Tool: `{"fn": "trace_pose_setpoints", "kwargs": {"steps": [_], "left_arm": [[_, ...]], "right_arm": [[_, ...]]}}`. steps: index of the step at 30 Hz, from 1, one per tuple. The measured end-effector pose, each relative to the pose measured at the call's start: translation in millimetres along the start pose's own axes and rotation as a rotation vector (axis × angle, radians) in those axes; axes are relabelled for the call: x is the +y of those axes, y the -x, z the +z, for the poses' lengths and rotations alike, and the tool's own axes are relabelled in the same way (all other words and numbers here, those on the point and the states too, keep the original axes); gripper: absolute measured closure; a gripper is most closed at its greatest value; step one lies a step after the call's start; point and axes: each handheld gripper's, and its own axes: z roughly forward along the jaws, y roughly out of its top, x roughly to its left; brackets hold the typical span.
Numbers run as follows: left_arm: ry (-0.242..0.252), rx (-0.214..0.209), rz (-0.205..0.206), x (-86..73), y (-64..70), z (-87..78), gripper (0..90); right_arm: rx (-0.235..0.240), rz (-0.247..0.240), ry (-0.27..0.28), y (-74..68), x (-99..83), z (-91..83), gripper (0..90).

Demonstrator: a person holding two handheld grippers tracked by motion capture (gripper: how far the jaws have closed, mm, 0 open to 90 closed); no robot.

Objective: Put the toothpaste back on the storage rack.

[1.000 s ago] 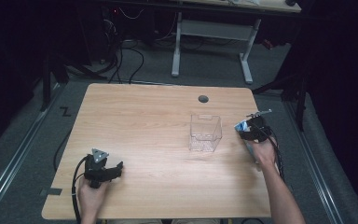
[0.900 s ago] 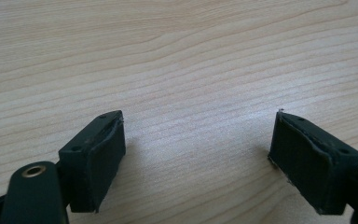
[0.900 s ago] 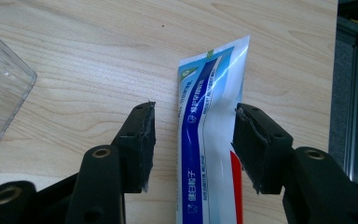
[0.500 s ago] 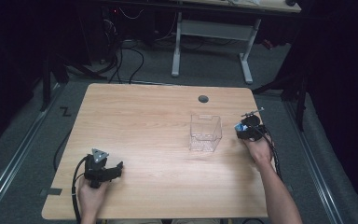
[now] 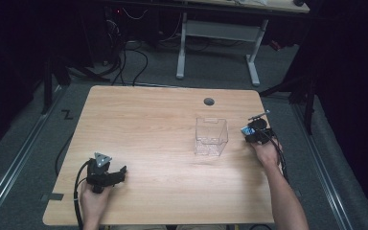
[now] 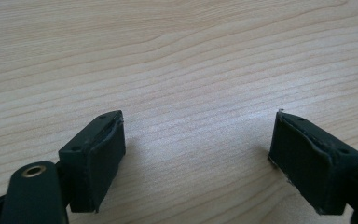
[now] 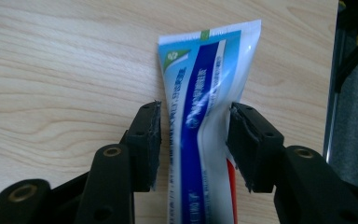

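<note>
A white and blue toothpaste tube (image 7: 207, 79) lies lengthwise between the jaws of my right gripper (image 7: 195, 140), which press on both its sides, so the gripper is shut on it. In the high view this gripper (image 5: 252, 135) is near the table's right edge, with the tube's blue end (image 5: 245, 130) pointing toward a clear plastic box (image 5: 211, 136) just to its left. My left gripper (image 5: 119, 174) rests at the front left of the wooden table (image 5: 148, 124). Its jaws stand wide apart over bare wood, so the left gripper (image 6: 196, 154) is open.
The clear box stands upright and looks empty, right of the table's centre. A round grommet hole (image 5: 209, 101) sits near the far edge. Beyond the table are a white desk frame (image 5: 218, 33), cables on the floor and dark surroundings.
My right gripper has turned slightly in place with the tube in it. The left gripper and the box have not moved.
</note>
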Motion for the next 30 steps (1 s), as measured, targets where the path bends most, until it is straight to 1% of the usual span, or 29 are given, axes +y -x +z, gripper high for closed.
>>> {"fn": "trace_pose_setpoints", "kwargs": {"steps": [2, 3, 4, 7, 11, 13, 15, 16, 19, 26, 29, 30], "left_arm": [[0.0, 0.0, 0.001, 0.0, 0.0, 0.0, 18.2], [0.0, 0.0, 0.001, 0.0, 0.0, 0.0, 18.2], [0.0, 0.0, 0.001, 0.0, 0.0, 0.0, 18.2], [0.0, 0.0, 0.001, 0.0, 0.0, 0.0, 18.2], [0.0, 0.0, 0.001, 0.0, 0.0, 0.0, 18.2], [0.0, 0.0, 0.0, 0.0, 0.0, 0.0, 18.2], [0.0, 0.0, 0.0, 0.0, 0.0, 0.0, 18.2], [0.0, 0.0, 0.0, 0.0, 0.0, 0.0, 18.2], [0.0, 0.001, 0.0, 0.0, 0.0, 0.0, 18.2], [0.0, 0.0, 0.0, 0.0, 0.1, 0.0, 18.2], [0.0, 0.0, 0.0, 0.0, 0.1, 0.0, 18.2], [0.0, 0.0, 0.0, 0.0, 0.1, 0.0, 18.2]], "right_arm": [[0.004, 0.013, -0.022, 4.6, -1.8, 5.3, 60.1], [0.004, 0.013, -0.022, 4.6, -1.8, 5.3, 60.1], [0.015, 0.019, -0.027, 6.0, -2.3, 7.0, 60.5], [0.013, 0.018, -0.034, 5.9, -2.6, 9.0, 61.5], [0.006, -0.009, -0.041, 5.0, -1.9, 8.4, 63.2], [0.006, -0.014, -0.038, 4.8, -2.0, 8.3, 63.7], [0.0, -0.038, -0.045, 4.0, -1.6, 6.5, 65.8], [0.0, -0.042, -0.043, 3.4, -1.7, 6.0, 67.5], [0.01, -0.045, -0.039, 4.6, -1.7, 1.9, 69.7], [0.023, -0.056, -0.045, 5.2, -3.5, -1.9, 70.9], [0.037, -0.059, -0.029, 5.7, -4.3, -5.7, 71.2], [0.055, -0.058, -0.012, 6.1, -4.7, -10.6, 71.4]]}}
